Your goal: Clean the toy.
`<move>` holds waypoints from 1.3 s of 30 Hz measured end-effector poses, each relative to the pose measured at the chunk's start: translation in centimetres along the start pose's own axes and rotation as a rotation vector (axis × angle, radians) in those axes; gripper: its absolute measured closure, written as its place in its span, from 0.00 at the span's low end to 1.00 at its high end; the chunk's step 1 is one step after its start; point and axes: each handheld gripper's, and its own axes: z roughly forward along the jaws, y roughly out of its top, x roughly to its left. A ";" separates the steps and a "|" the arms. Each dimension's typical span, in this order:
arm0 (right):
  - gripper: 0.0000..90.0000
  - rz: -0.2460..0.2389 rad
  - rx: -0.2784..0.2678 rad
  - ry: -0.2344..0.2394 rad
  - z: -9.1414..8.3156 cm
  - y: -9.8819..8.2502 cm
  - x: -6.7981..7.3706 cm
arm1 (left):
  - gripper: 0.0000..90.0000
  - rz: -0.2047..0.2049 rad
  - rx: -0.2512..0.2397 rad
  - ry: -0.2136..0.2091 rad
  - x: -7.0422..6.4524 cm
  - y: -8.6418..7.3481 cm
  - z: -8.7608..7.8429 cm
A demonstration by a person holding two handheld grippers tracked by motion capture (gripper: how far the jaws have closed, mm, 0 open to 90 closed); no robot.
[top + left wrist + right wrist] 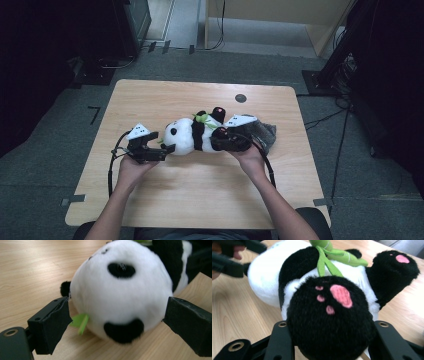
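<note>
High view: right tongs [231, 141] are pinching the panda's [192, 134] foot; left tongs [161, 142], spread around its head, are not gripping yet.

table [150, 100]: light wood | on it: plush panda [185, 135], grey cloth [267, 132]

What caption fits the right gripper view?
Hand-held gripper clamping a plush panda's black foot on a wooden table.

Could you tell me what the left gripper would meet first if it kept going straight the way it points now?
Most likely the plush panda's head: it lies on the table directly ahead, between the left gripper's open fingers.
</note>
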 end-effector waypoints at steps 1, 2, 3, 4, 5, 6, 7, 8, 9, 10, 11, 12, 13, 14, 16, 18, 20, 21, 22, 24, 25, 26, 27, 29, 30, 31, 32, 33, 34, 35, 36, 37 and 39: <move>0.63 0.010 0.002 0.000 -0.3 0.1 -0.2 | 0.07 0.011 0.004 -0.002 -0.1 -0.1 -0.1; 0.62 0.021 0.003 -0.004 -0.6 0.2 -0.4 | 0.07 0.021 0.007 -0.002 -0.3 -0.3 -0.1; 0.62 0.034 0.001 -0.002 -0.9 0.3 -0.5 | 0.07 0.038 0.015 0.000 -0.6 -0.5 -0.1; 0.62 0.045 -0.004 -0.004 -1.2 0.3 -0.7 | 0.07 0.049 0.017 0.003 -0.7 -0.6 0.0; 0.62 0.051 -0.008 -0.001 -1.4 0.3 -0.7 | 0.07 0.058 0.021 -0.002 -0.8 -0.6 0.1; 0.62 0.055 -0.010 0.005 -1.6 0.4 -0.7 | 0.07 0.066 0.023 -0.004 -1.0 -0.7 0.2; 0.62 0.062 -0.017 0.007 -1.8 0.4 -0.7 | 0.07 0.068 0.022 -0.003 -1.1 -0.7 0.4; 0.62 0.074 -0.021 0.017 -2.0 0.4 -0.6 | 0.07 0.068 0.019 -0.018 -1.2 -0.7 0.6; 0.62 0.077 -0.027 0.024 -2.2 0.5 -0.5 | 0.07 0.079 0.021 -0.019 -1.4 -0.7 0.7; 0.62 0.085 -0.032 0.029 -2.4 0.6 -0.5 | 0.07 0.093 0.025 -0.011 -1.6 -0.8 0.8; 0.62 0.087 -0.037 0.041 -2.5 0.7 -0.4 | 0.07 0.099 0.024 -0.008 -1.8 -0.8 0.9; 0.62 0.094 -0.039 0.046 -2.6 0.8 -0.3 | 0.07 0.105 0.016 -0.008 -1.9 -0.8 1.0; 0.63 0.091 -0.037 0.054 -2.7 0.9 -0.2 | 0.07 0.113 0.001 -0.022 -2.0 -0.8 1.0; 0.63 0.088 -0.036 0.058 -2.8 1.0 0.1 | 0.07 0.117 -0.009 -0.029 -2.0 -0.8 1.1; 0.63 0.086 -0.036 0.075 -2.7 1.1 0.4 | 0.05 0.117 -0.029 -0.043 -2.2 -0.7 1.3; 0.64 0.099 -0.040 0.105 -2.6 1.2 0.7 | 0.01 0.106 -0.027 -0.027 -2.3 -0.6 1.7; 0.63 0.108 -0.041 0.120 -2.5 1.3 1.0 | 0.00 0.088 -0.019 -0.014 -2.3 -0.6 2.1; 0.64 0.102 -0.038 0.117 -2.4 1.3 1.1 | 0.00 0.088 -0.016 -0.006 -2.3 -0.6 2.2; 0.64 0.093 -0.036 0.115 -2.4 1.3 1.2 | 0.01 0.086 -0.016 0.002 -2.4 -0.6 2.3; 0.64 0.097 -0.035 0.115 -2.4 1.3 1.3 | 0.08 0.091 -0.023 0.021 -2.5 -0.5 2.2; 0.64 0.097 -0.035 0.114 -2.4 1.3 1.2 | 0.13 0.092 -0.029 0.028 -2.6 -0.5 2.1; 0.64 0.102 -0.038 0.114 -2.4 1.2 1.2 | 0.17 0.088 -0.028 0.032 -2.6 -0.4 2.0; 0.64 0.100 -0.040 0.114 -2.4 1.2 1.1 | 0.21 0.080 -0.022 0.037 -2.6 -0.2 1.9; 0.63 0.098 -0.041 0.114 -2.3 1.2 1.1 | 0.28 0.058 -0.006 0.051 -2.9 -0.1 1.7; 0.62 0.094 -0.039 0.108 -2.3 1.2 1.2 | 0.31 0.067 -0.001 0.058 -3.1 0.0 1.6; 0.61 0.087 -0.039 0.100 -2.3 1.2 1.2 | 0.34 0.073 0.000 0.060 -3.2 0.0 1.5; 0.58 0.070 -0.038 0.089 -2.3 1.1 1.3 | 0.38 0.062 0.003 0.055 -3.1 0.0 1.4; 0.57 0.062 -0.044 0.085 -2.3 1.0 1.4 | 0.41 0.039 0.001 0.040 -3.0 0.1 1.3; 0.55 0.066 -0.057 0.086 -2.4 0.9 1.4 | 0.43 0.033 0.003 0.032 -2.9 0.2 1.2; 0.52 0.063 -0.063 0.090 -2.5 0.9 1.4 | 0.46 0.031 0.005 0.029 -2.9 0.2 1.1; 0.50 0.054 -0.066 0.086 -2.5 0.9 1.3 | 0.47 0.026 0.005 0.023 -2.9 0.3 1.0; 0.46 0.037 -0.079 0.080 -2.5 0.8 1.4 | 0.50 0.027 0.009 0.022 -3.0 0.4 0.9; 0.39 0.006 -0.101 0.095 -2.5 0.6 1.2 | 0.53 0.026 0.014 0.012 -2.9 0.6 0.7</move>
